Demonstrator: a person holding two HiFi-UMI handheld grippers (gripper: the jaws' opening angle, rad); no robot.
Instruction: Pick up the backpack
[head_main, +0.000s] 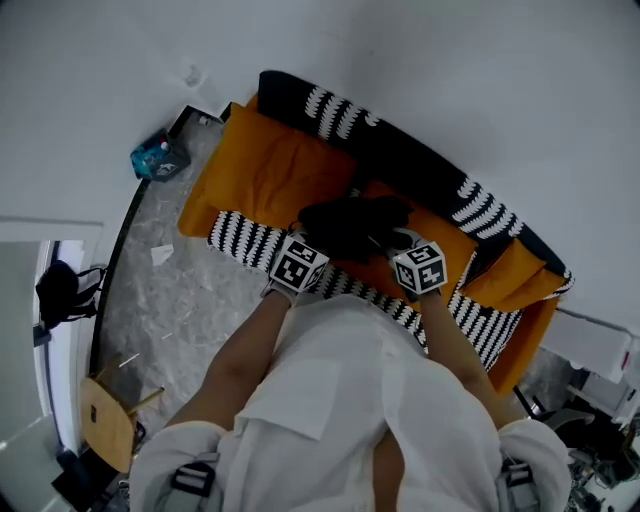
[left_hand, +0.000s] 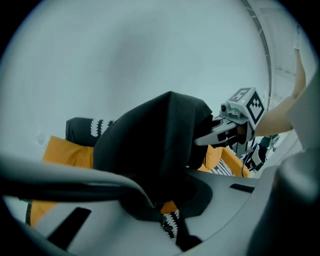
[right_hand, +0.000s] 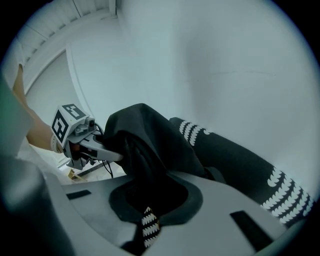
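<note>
Backpack (head_main: 345, 225) tight in fingers of left gripper (head_main: 312, 240) and right gripper (head_main: 400, 242), over orange sofa (head_main: 260, 170) by white wall (head_main: 450, 80).

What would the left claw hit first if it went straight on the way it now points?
The backpack: the left claw is shut on it. Behind that, probably the sofa, though depth is unclear.
</note>
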